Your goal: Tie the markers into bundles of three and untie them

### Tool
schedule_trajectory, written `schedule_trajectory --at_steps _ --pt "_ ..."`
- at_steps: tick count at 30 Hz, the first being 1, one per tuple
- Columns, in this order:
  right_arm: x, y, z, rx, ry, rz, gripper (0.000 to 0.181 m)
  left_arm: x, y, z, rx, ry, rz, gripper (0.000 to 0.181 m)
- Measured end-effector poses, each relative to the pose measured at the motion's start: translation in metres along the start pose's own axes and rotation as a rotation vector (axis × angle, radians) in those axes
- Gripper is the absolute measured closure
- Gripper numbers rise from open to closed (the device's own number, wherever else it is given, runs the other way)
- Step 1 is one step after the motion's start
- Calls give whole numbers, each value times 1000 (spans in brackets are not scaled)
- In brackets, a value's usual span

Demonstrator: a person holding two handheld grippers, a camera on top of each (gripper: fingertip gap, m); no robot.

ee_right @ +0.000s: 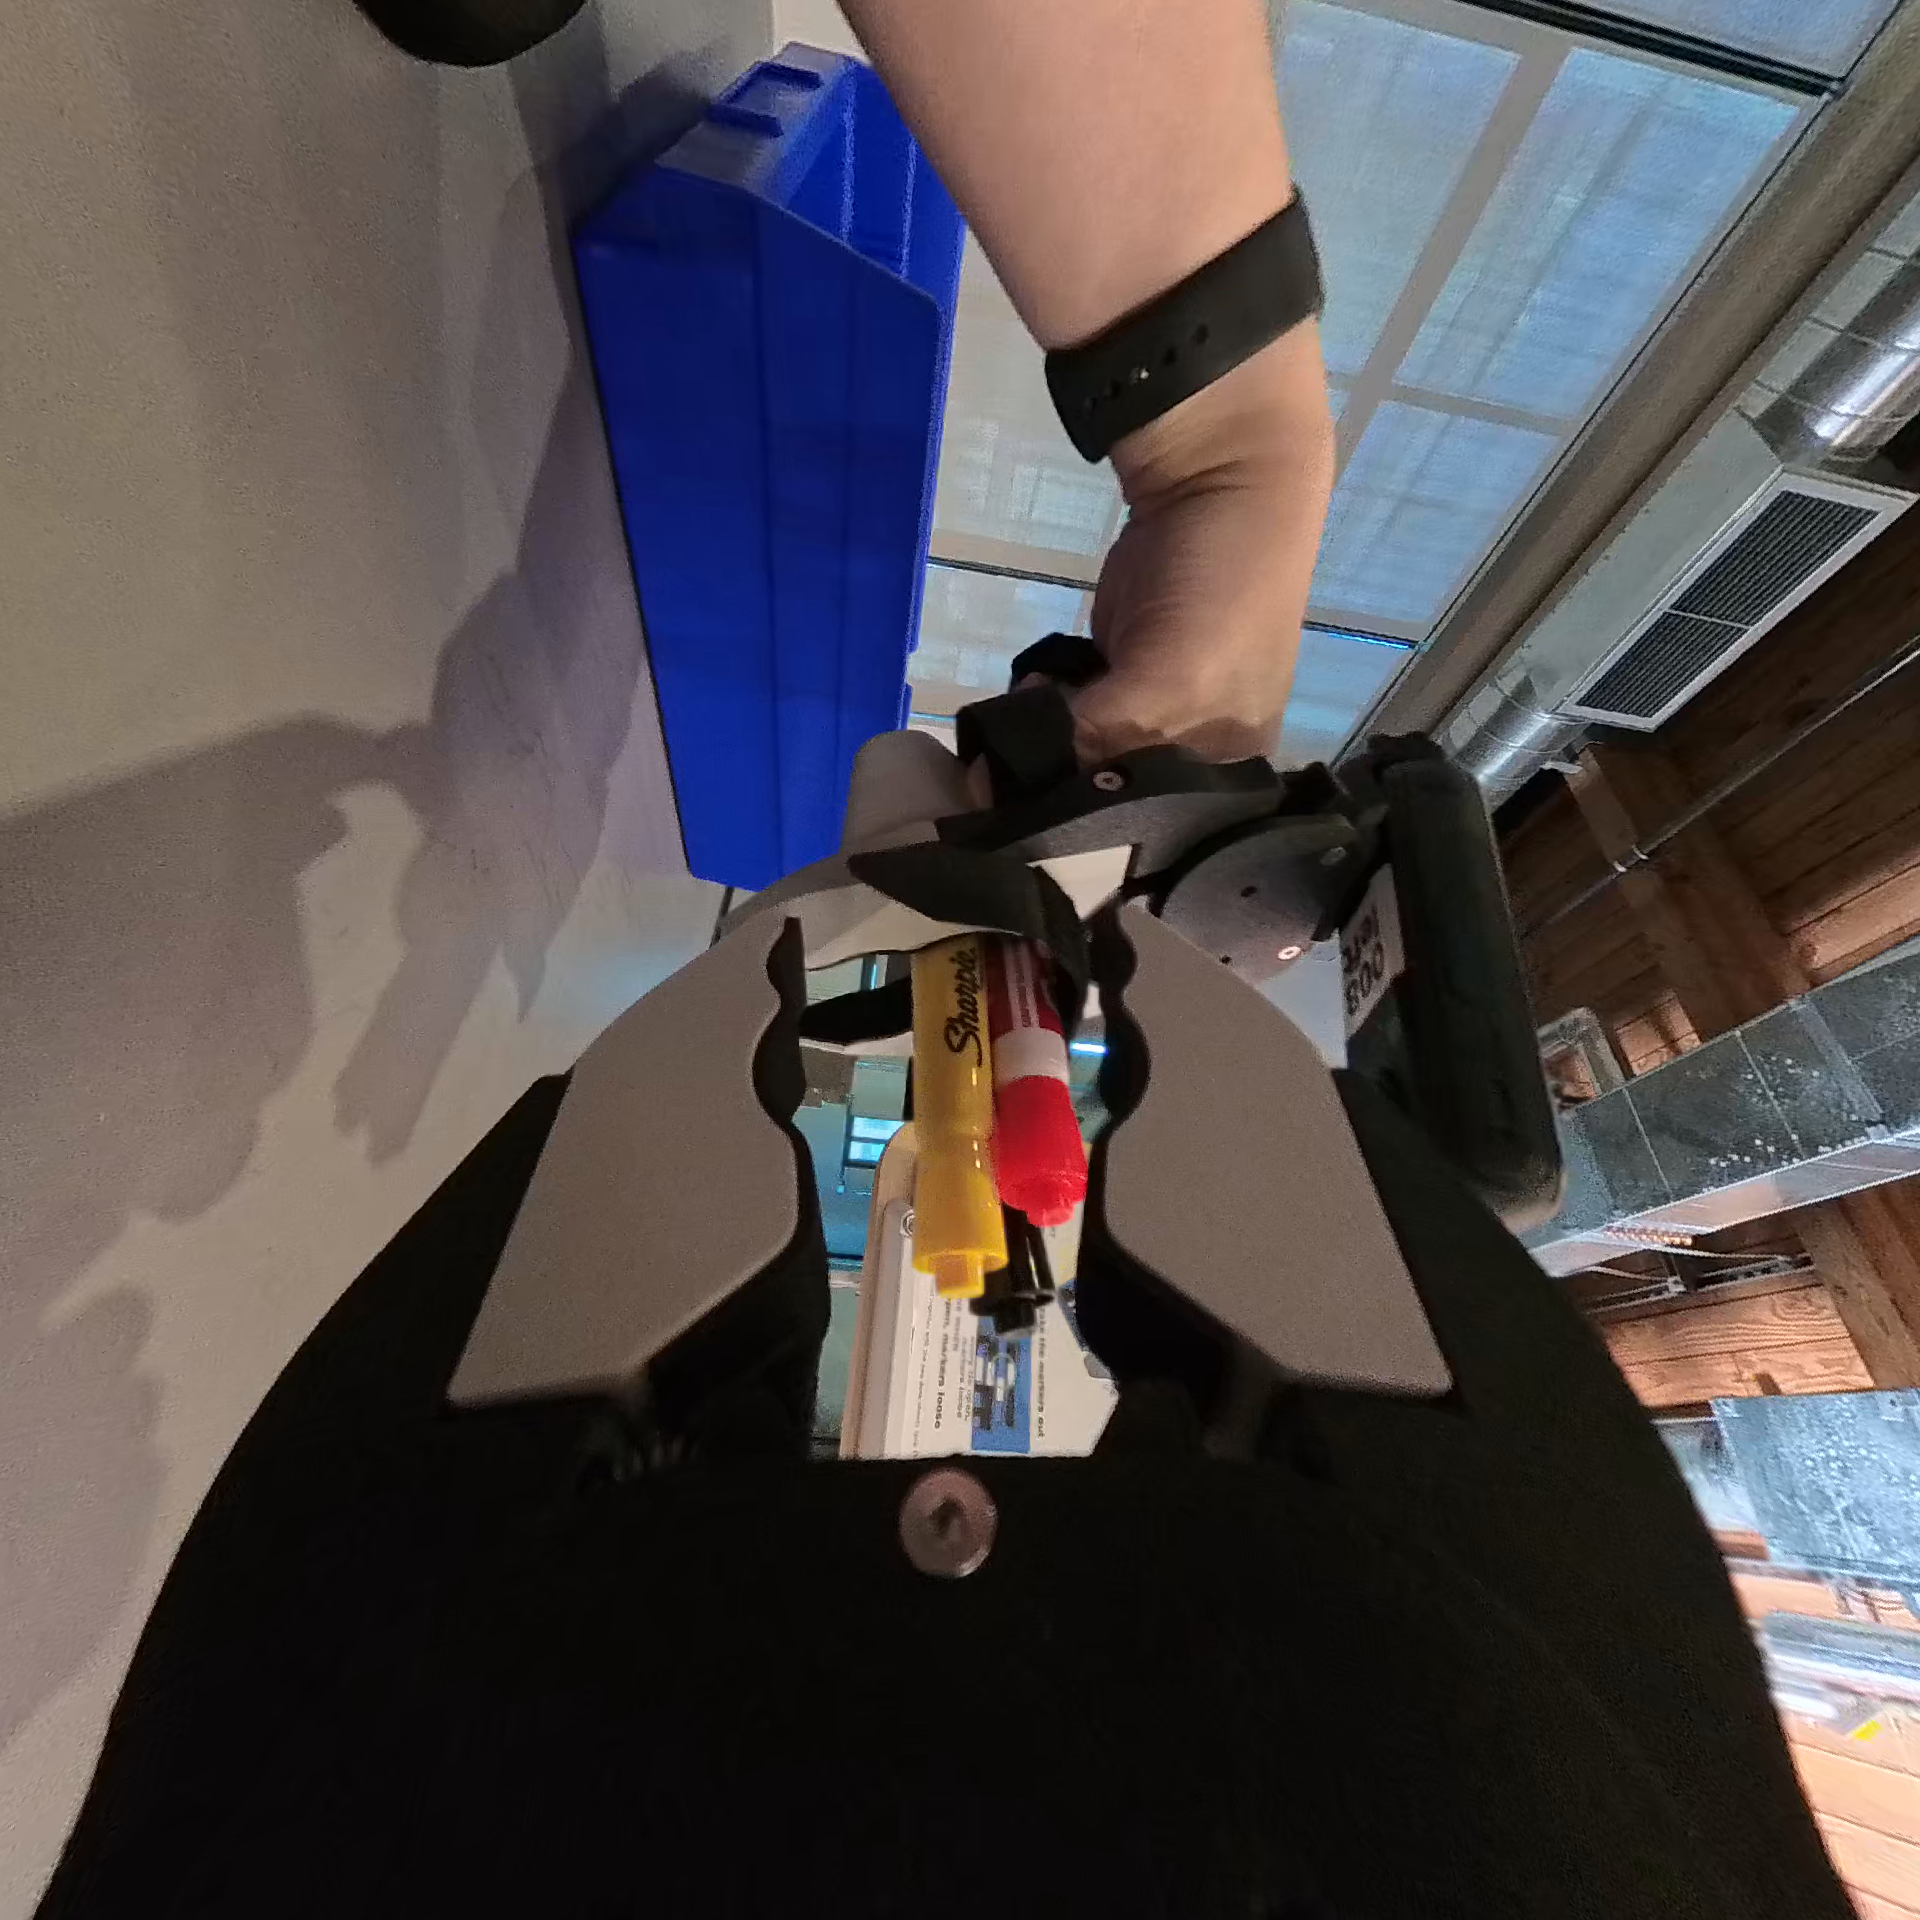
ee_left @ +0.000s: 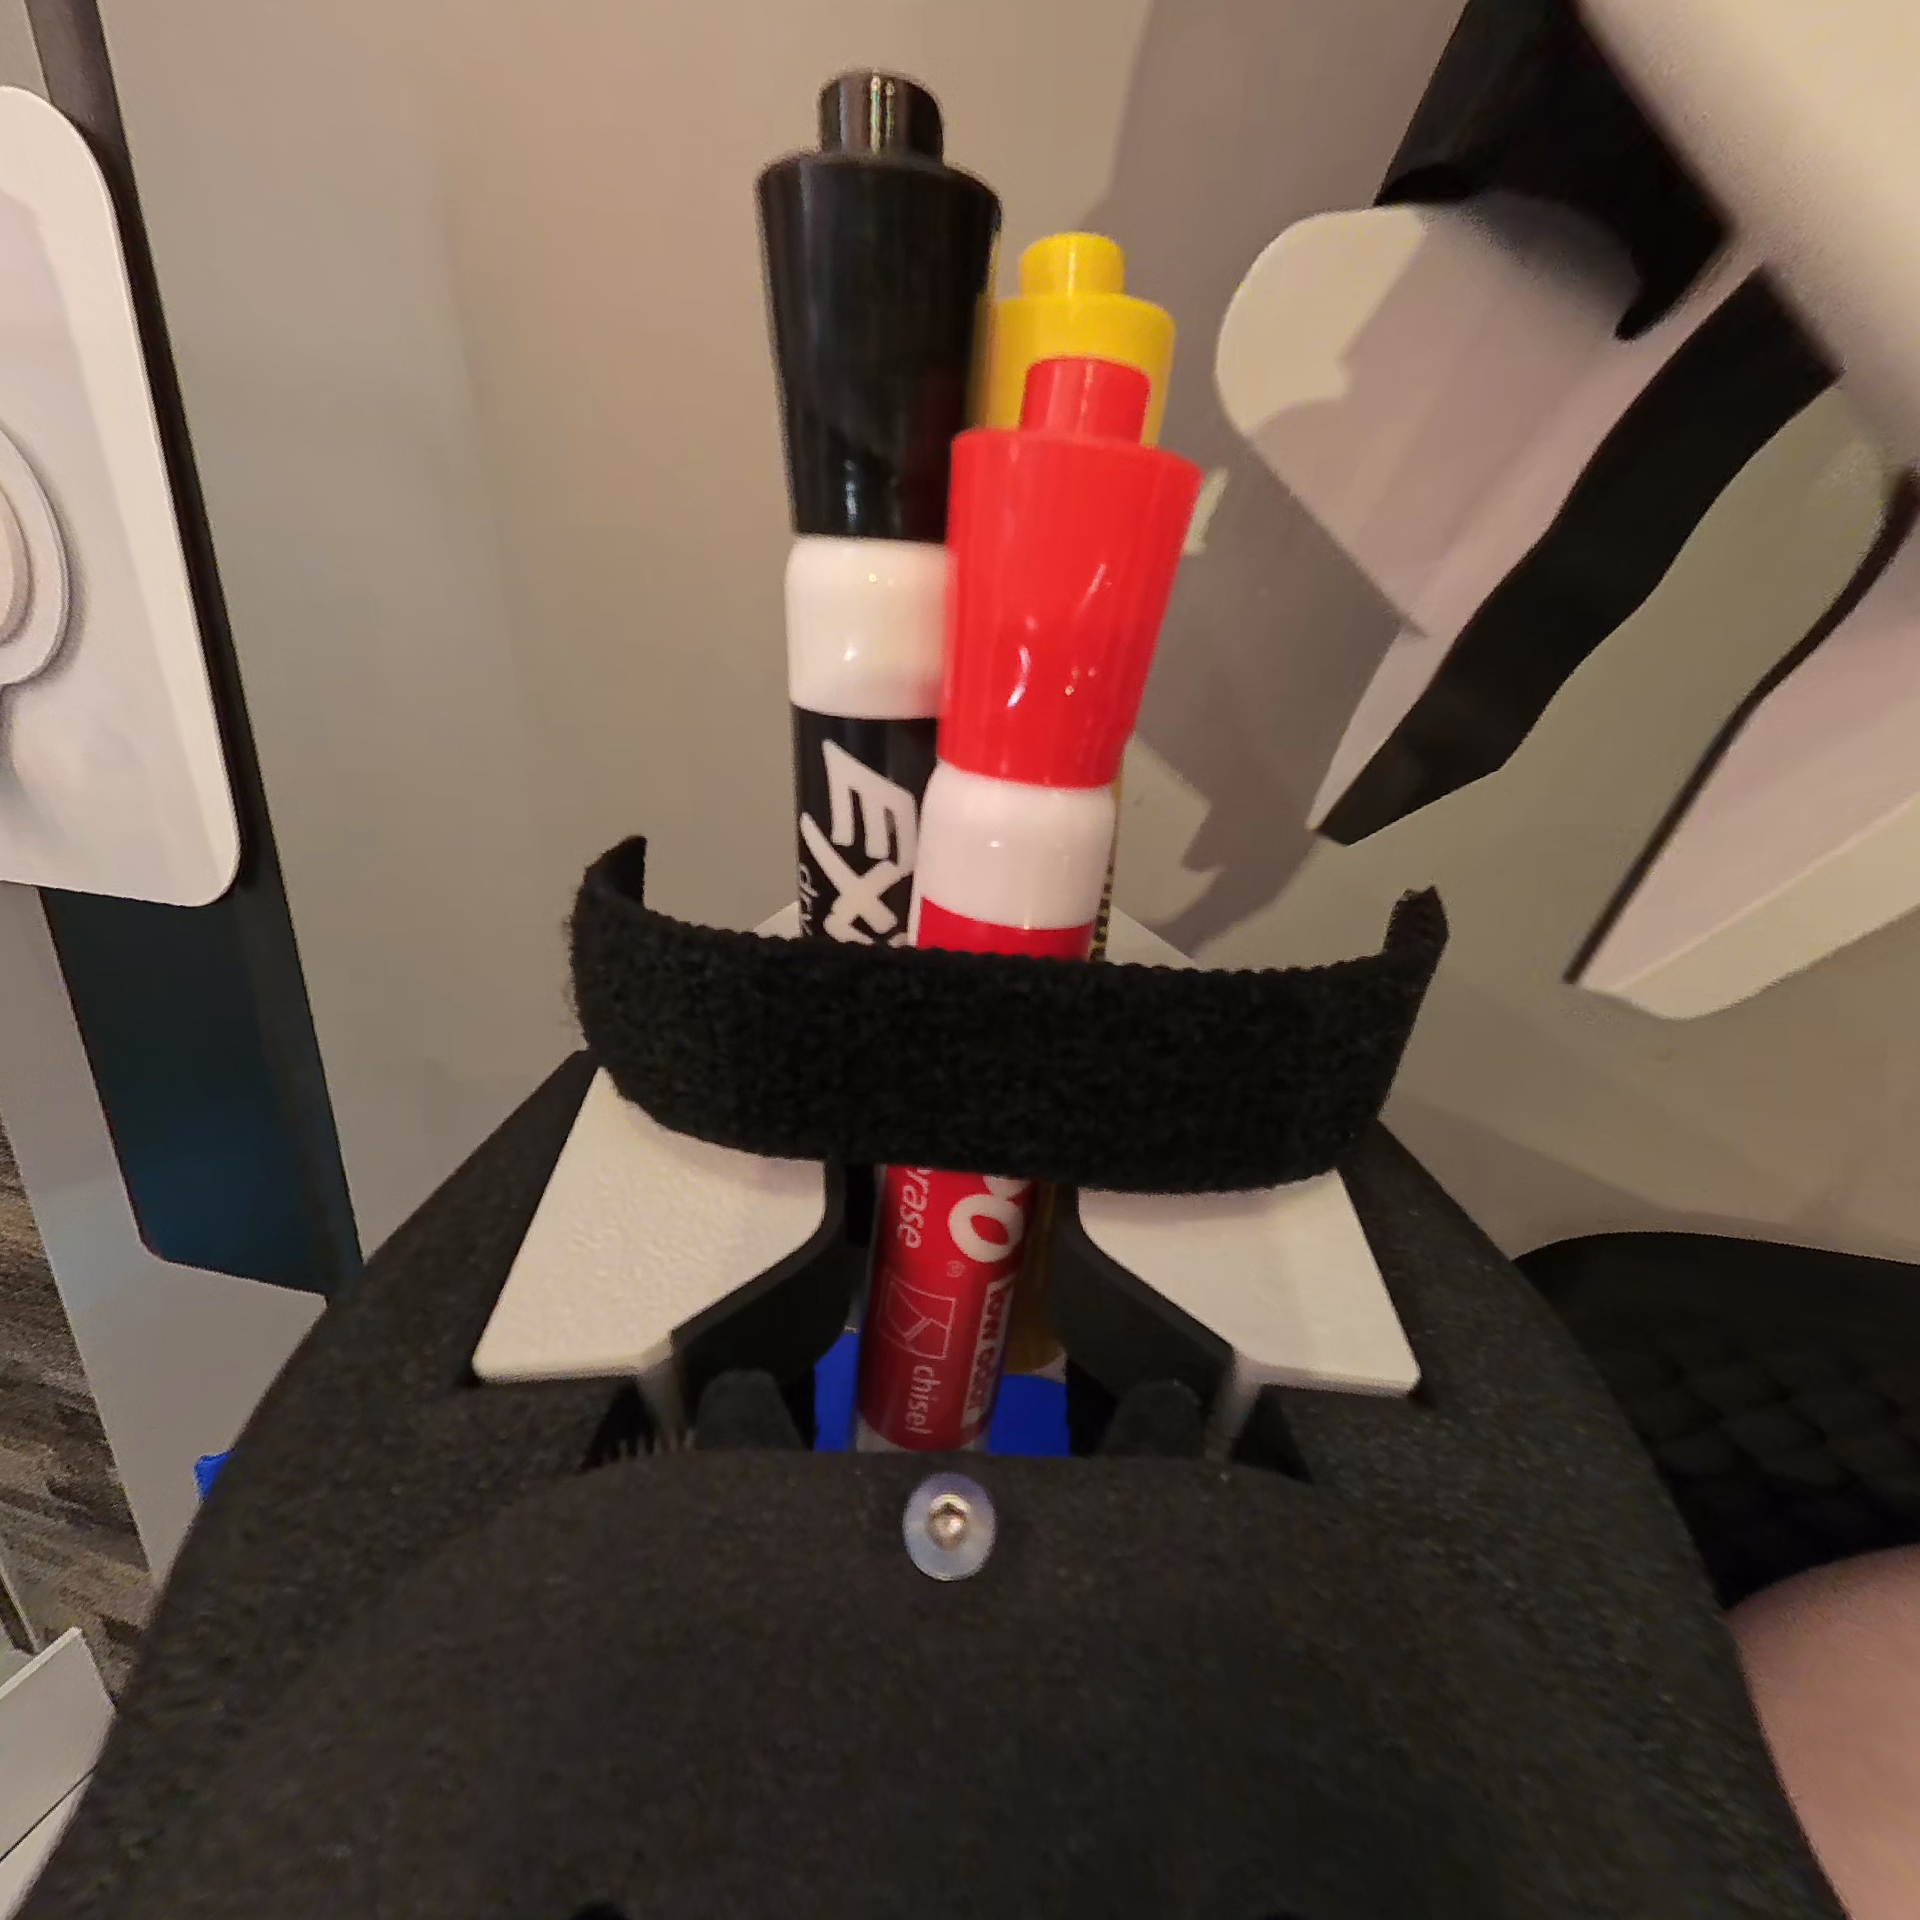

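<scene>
My left gripper (ee_left: 961, 935) is shut on three markers held side by side: a black marker (ee_left: 873, 416), a yellow marker (ee_left: 1081, 312) and a red marker (ee_left: 1060, 623). A black hook-and-loop strap (ee_left: 997, 1039) lies curved across the front of its fingers and around the markers, with both ends turned back. My right gripper (ee_left: 1507, 623) hovers at the upper right, apart from the markers. In the right wrist view my right gripper (ee_right: 961, 935) is open, and the yellow marker (ee_right: 951, 1091) and red marker (ee_right: 1034, 1122) show between its fingers. The left gripper (ee_right: 1039, 883) holds them beyond.
A blue plastic bin (ee_right: 769, 468) stands on the grey table (ee_right: 260, 520). A hand with a black wristband (ee_right: 1184, 322) holds the left gripper. A white sign holder (ee_right: 935, 1371) lies behind the markers. A white plate on a dark post (ee_left: 104, 520) is at the left.
</scene>
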State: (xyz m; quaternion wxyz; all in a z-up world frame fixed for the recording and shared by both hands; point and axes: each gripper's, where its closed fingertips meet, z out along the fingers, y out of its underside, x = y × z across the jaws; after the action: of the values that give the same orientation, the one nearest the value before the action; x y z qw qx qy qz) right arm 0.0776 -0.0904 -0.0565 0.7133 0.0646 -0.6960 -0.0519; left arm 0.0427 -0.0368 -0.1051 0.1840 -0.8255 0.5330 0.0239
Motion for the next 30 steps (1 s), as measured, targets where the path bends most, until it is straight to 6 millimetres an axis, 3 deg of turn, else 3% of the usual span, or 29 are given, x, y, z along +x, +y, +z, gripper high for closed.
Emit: schedule_trajectory --at_steps 6,9,15,19,22,26,30 --pt "27 -8 -17 120 -24 247 126 -5 6 -3 5 -9 -28 139" --pt "48 -4 -22 213 -38 588 126 -8 9 -5 1 -22 -35 139" --pt "73 44 -18 281 -85 1309 121 -11 8 -6 9 -41 -46 139" --pt "66 67 -11 241 -185 1606 109 -13 4 -4 10 -55 -44 139" --pt "54 67 -4 187 -279 1709 101 -14 0 -2 15 -61 -46 140" --pt "44 70 1 81 -269 1575 103 -9 -7 1 18 -48 -30 140" --pt "49 62 0 122 -318 1584 115 -3 -12 8 2 -30 -3 140"
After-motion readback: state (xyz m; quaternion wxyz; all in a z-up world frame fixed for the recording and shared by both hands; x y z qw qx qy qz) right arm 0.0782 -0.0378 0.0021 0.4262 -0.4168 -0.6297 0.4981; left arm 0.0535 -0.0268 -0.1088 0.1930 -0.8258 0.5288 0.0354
